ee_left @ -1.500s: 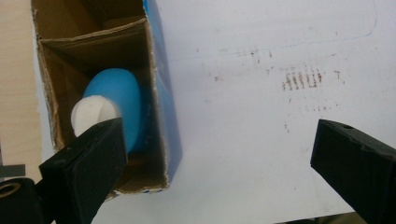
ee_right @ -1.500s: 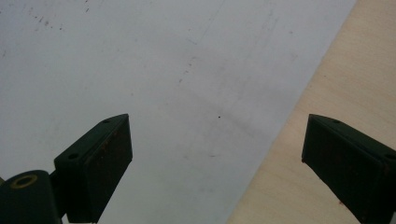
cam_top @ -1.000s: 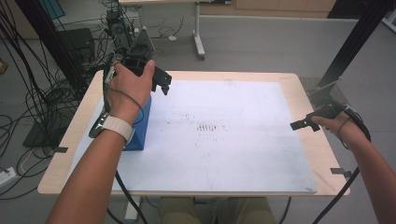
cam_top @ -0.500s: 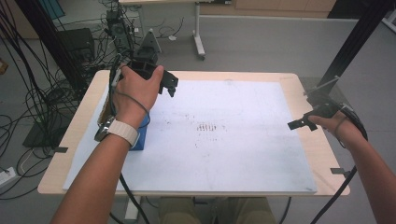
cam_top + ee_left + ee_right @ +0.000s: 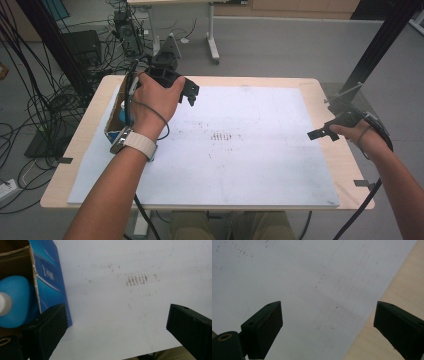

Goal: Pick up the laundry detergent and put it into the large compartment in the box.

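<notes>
Right now you hold two grippers, one in each hand. Nearest you, your right gripper (image 5: 320, 134) hovers at the right border of the white mat (image 5: 250, 165), over the seam where it meets the wooden table (image 5: 345, 165), jaws spread wide and empty. Farther off, your left gripper (image 5: 187, 92) hangs above the mat's far left part, jaws also wide apart, holding nothing. Just beside it stands one open blue carton (image 5: 51, 280) at the mat's left edge, with one blue bottle (image 5: 15, 302) inside, white cap (image 5: 4, 304) up.
</notes>
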Demonstrator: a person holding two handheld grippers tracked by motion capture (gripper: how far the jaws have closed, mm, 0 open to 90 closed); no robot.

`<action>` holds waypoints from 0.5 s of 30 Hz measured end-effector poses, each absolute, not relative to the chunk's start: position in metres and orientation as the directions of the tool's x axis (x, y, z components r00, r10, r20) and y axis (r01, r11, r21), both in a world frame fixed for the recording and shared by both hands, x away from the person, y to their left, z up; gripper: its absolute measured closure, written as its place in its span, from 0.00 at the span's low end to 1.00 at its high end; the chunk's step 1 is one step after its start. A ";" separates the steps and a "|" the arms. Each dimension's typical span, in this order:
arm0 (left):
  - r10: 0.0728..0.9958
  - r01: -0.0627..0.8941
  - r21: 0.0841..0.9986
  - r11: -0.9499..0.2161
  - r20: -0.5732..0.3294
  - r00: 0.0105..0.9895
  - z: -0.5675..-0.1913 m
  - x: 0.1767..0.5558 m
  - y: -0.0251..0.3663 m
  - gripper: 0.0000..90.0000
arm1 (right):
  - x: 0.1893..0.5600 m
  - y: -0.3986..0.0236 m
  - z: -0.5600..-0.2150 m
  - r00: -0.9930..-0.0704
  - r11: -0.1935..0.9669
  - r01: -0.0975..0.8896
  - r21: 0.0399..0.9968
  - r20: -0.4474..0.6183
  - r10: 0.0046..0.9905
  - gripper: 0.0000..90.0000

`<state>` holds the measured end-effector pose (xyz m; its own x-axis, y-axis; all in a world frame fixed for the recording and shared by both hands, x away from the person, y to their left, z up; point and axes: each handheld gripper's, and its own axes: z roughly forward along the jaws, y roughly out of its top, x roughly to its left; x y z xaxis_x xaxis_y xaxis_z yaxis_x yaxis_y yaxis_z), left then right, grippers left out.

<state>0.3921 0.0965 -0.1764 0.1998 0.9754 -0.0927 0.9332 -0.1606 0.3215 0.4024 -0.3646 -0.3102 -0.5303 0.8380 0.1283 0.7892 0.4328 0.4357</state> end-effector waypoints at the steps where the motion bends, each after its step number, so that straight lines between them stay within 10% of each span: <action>1: 0.976 0.933 0.322 -0.159 -0.094 0.198 -0.178 0.392 0.096 0.05 | 0.402 -0.364 -0.310 -0.531 0.433 0.789 0.436 0.129 0.838 0.09; 15: 0.975 0.926 0.331 -0.180 -0.068 0.214 -0.185 0.388 0.081 0.05 | 0.404 -0.359 -0.311 -0.538 0.440 0.786 0.434 0.130 0.833 0.09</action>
